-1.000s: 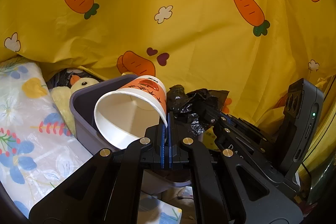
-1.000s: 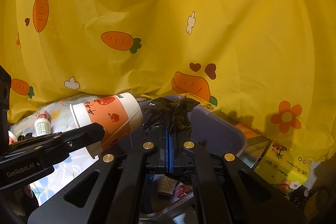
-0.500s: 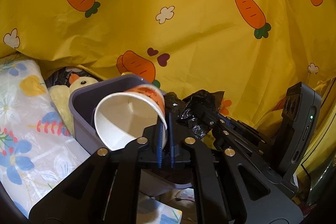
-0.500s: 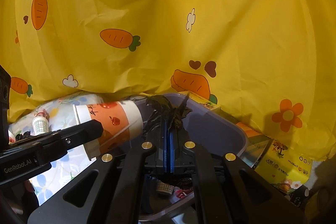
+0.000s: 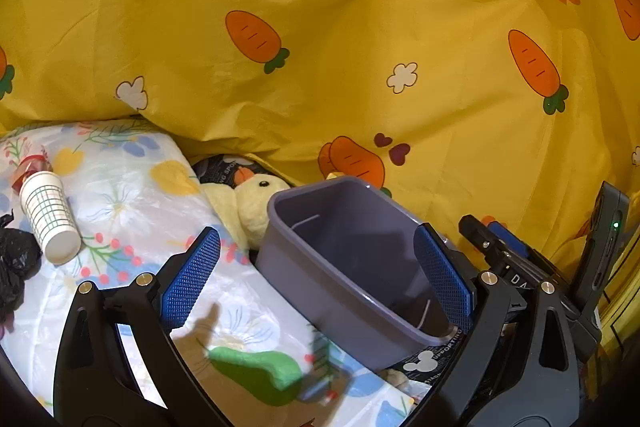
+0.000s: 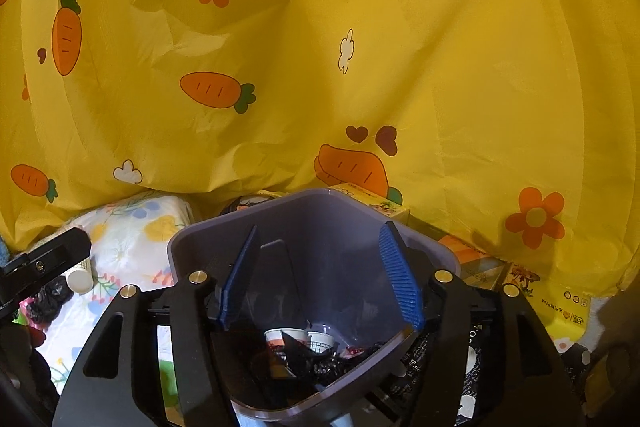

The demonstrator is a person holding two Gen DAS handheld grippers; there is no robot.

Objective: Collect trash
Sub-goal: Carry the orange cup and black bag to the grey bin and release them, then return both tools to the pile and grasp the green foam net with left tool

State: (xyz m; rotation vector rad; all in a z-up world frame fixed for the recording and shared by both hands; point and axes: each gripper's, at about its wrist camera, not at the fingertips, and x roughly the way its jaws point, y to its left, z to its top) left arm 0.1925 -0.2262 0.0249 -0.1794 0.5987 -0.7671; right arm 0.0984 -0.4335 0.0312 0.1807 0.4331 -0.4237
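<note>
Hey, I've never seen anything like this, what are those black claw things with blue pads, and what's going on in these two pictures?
They are hand-held grippers, one per hand, each carrying a camera that looks along its fingers. The left gripper and right gripper are both open and hold nothing. The right view looks down into a purple bin with cups and black plastic inside. The left view shows a checked paper cup lying on a flowered sheet, a black bag beside it, and a plush duck by the bin.
</note>
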